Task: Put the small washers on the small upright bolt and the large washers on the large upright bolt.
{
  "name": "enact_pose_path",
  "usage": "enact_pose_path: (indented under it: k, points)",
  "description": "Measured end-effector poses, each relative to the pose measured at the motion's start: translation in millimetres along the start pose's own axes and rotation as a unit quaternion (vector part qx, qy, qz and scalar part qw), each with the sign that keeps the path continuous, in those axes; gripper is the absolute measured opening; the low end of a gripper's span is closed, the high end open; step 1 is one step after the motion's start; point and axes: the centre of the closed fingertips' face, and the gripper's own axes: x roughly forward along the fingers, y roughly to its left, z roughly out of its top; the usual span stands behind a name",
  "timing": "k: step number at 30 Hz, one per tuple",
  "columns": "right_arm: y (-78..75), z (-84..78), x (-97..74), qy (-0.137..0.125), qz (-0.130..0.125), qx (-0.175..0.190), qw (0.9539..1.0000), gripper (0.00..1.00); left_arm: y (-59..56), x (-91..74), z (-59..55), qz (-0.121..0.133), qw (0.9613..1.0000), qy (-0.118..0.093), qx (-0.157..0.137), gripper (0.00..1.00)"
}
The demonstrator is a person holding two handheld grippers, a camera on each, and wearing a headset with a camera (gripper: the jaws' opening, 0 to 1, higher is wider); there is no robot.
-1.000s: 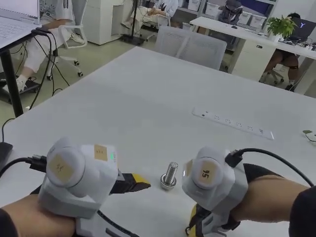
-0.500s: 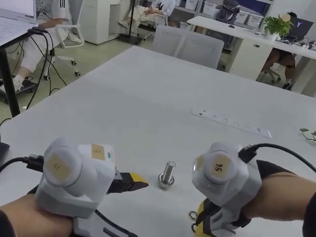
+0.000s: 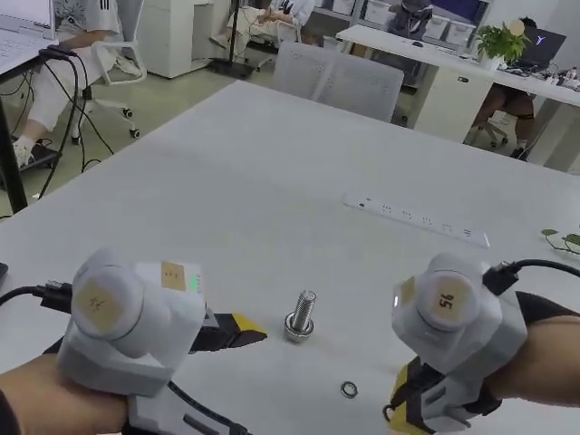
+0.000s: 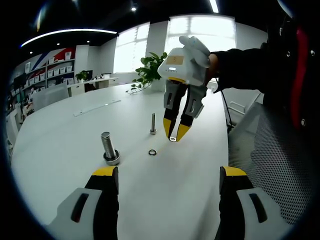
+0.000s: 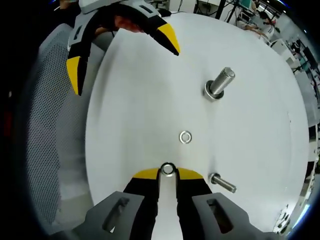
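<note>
I count two silver bolts, large bolt (image 5: 220, 82) and small bolt (image 5: 223, 182); one loose washer (image 5: 185, 136), one held washer (image 5: 167, 169) pinched by right gripper (image 5: 167, 173); left gripper (image 4: 169, 172) gapes empty.

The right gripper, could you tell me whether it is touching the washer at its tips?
Touching. The right gripper view shows the yellow tips of the right gripper shut on the washer, with no gap on either side.

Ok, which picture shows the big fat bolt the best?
The left gripper view: the large bolt stands side-on and near, with its threads and wide base plain. The head view shows it smaller, from above. The right gripper view shows it tilted, off to one side.
</note>
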Motion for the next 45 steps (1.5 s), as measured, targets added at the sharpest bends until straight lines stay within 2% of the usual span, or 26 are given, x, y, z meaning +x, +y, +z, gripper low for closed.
enact_pose_path:
  k: [14, 20, 35, 45]
  points:
    - [-8.6, -30.9, -9.7, 0.0, -0.013, 0.043, 0.999, 0.13, -2.1, 2.1, -2.2, -0.004, 1.0, 0.007, 0.0, 0.83]
    - [-18.0, -36.0, -19.4, -0.002, -0.023, 0.052, 0.9984, 0.13, -2.6, 2.6, -3.3, -0.005, 0.9999, 0.009, 0.0, 0.83]
    - [-46.7, -34.4, -52.0, -0.01, -0.056, 0.053, 0.9969, 0.13, -3.1, 2.4, -3.1, -0.005, 0.9999, 0.011, -0.002, 0.83]
    - [-58.9, -20.1, -58.4, -0.016, -0.068, 0.042, 0.9967, 0.13, -1.9, 2.4, -3.7, -0.005, 0.9999, 0.011, -0.004, 0.83]
